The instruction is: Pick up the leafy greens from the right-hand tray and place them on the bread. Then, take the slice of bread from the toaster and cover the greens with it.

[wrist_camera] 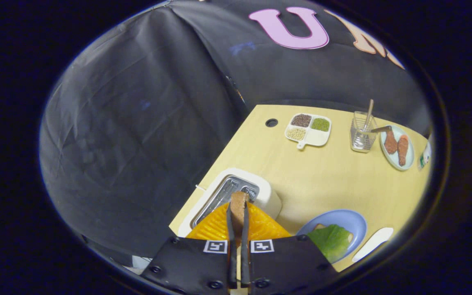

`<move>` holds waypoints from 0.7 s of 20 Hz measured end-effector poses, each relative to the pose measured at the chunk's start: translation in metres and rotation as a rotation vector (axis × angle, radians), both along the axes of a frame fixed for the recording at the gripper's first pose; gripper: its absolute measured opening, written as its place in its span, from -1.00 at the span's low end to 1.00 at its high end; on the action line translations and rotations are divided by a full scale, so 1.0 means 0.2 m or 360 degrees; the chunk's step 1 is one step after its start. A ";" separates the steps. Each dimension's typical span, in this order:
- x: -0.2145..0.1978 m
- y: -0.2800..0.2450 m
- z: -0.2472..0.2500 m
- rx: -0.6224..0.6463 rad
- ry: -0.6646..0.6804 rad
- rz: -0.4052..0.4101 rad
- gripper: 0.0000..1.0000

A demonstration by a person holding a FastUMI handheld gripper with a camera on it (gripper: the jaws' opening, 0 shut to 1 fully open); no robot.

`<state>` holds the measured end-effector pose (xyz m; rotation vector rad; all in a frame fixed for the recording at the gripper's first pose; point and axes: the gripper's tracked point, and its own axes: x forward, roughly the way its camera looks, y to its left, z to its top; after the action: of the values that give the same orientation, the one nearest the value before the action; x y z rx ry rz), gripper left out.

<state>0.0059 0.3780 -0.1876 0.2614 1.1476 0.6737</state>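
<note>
Between the tool's (238, 213) fingers, clamped edge-on above the white toaster (256, 192), sits the slice of bread (238, 205): light, stiff-crusted, crumbly (a gentle pinch across its flat faces should suit). Just beside it, glossy leafy greens (330, 239) already lie limp on bread in the blue plate (348, 221) on the pale wooden surface (322, 180).

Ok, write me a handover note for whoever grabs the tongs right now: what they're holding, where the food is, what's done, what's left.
Tongs: shut on the bread slice, held upright between the fingers, above the toaster.
Greens: already lying on the bread on the blue plate, beside the toaster.
Done: greens placed; slice gripped at the toaster.
Left: carry the slice over to the blue plate, lay it flat over the greens, release.
</note>
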 end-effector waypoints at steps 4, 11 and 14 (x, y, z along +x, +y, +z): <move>0.00 -0.11 0.04 0.0089 0.0031 -0.0065 -0.87; 0.00 -0.24 0.15 0.0263 0.0002 -0.0120 -0.87; 0.02 -0.34 0.15 0.0264 -0.0063 -0.0144 -0.87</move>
<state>0.0099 0.3100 -0.1572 0.4360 1.0370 0.6921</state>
